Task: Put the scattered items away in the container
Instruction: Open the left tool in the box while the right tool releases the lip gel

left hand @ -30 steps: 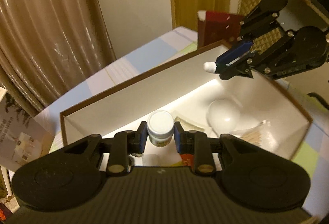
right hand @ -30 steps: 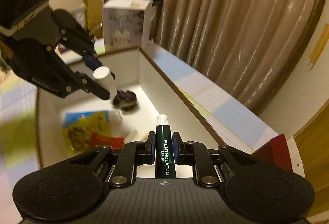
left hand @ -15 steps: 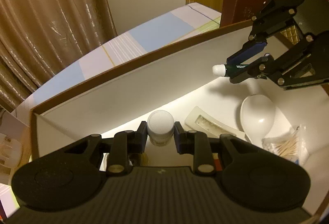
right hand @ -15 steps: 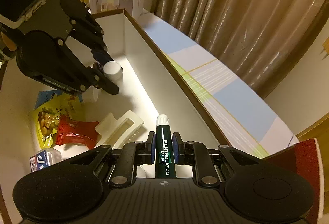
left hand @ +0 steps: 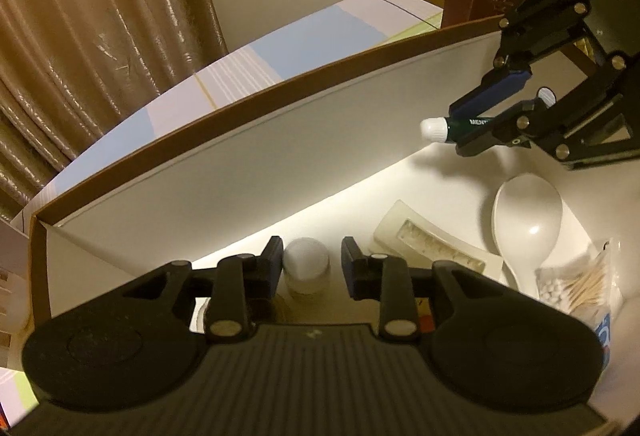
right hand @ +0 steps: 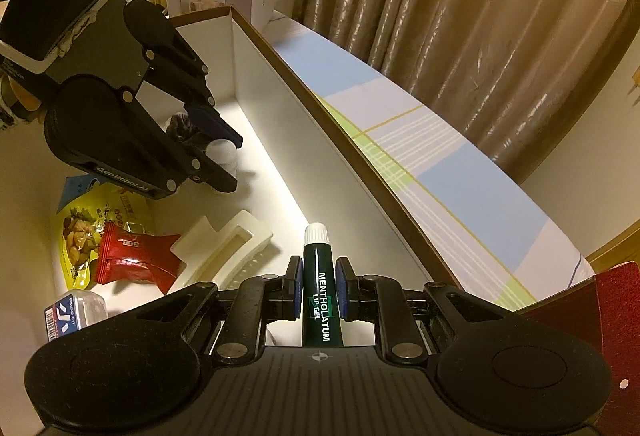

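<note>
A curtained room; a pastel checked cloth [right hand: 436, 172] covers the surface on which a white-lined, brown-edged box [left hand: 256, 140], the container, stands. Already in the box: a cream hair claw [right hand: 224, 252], a white spoon [left hand: 528, 216], a bag of cotton swabs [left hand: 576, 284], snack packets [right hand: 104, 240] and a small bottle [right hand: 74, 312]. The left gripper [left hand: 310, 262] points down into the box, its jaws opening; a gap shows on both sides of the small white-capped jar [left hand: 306, 270] between them, which sits low near the box floor by the long wall. The right gripper [right hand: 318, 288] is clamped narrowly on a green lip gel tube [right hand: 320, 296], held above the floor near the same wall. Risks, as judged: the released jar may tip or roll if not fully seated; the tube, dropped from height, may bounce onto the claw or strike the left gripper nearby.
</note>
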The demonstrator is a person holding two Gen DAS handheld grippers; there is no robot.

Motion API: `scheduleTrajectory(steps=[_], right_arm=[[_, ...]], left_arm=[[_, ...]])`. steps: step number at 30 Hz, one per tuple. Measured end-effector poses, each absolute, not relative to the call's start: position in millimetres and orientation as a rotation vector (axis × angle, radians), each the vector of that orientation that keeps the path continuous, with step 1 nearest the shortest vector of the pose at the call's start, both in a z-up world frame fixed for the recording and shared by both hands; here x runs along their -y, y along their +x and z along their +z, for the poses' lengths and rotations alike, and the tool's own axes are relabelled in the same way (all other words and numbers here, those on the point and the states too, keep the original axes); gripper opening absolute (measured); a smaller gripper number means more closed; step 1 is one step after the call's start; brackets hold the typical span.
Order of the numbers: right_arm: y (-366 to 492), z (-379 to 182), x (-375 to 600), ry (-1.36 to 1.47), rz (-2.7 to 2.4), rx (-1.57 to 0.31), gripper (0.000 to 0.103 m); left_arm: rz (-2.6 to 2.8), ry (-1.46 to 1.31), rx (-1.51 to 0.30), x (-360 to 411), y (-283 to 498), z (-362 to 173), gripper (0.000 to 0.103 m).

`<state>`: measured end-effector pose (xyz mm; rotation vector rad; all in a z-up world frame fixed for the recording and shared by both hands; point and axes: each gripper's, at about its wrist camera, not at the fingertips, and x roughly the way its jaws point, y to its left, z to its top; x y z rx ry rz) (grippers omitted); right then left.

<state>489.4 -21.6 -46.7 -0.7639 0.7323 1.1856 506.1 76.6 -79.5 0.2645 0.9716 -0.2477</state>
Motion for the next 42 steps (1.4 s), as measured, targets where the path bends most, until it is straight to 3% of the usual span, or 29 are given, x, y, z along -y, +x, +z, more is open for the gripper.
scheduleTrajectory(steps=[20, 33, 34, 35, 37, 42], right_arm=[[490, -56, 16, -0.818, 1.16, -0.766, 0.02], [491, -55, 19, -0.796, 1.117, -0.879, 0.02], [490, -55, 20, -0.791, 1.118, -0.883, 0.045], [488, -53, 21, -0.781, 1.119, -0.876, 0.084], [480, -44, 25, -0.755, 1.155, -0.826, 0.096], [473, -34, 26, -0.729, 1.148, -0.844, 0.096]], left_arm=[[-0.246, 0.24, -0.96, -87, 491, -68, 0.032], [-0.188, 0.221, -1.005, -95, 481, -65, 0.059], [-0.184, 0.223, -1.006, -95, 480, -64, 0.064], [-0.178, 0.226, -1.009, -95, 479, -62, 0.066], [-0.169, 0.233, -1.016, -94, 477, -59, 0.069], [-0.145, 0.213, -1.022, -93, 473, -50, 0.079]])
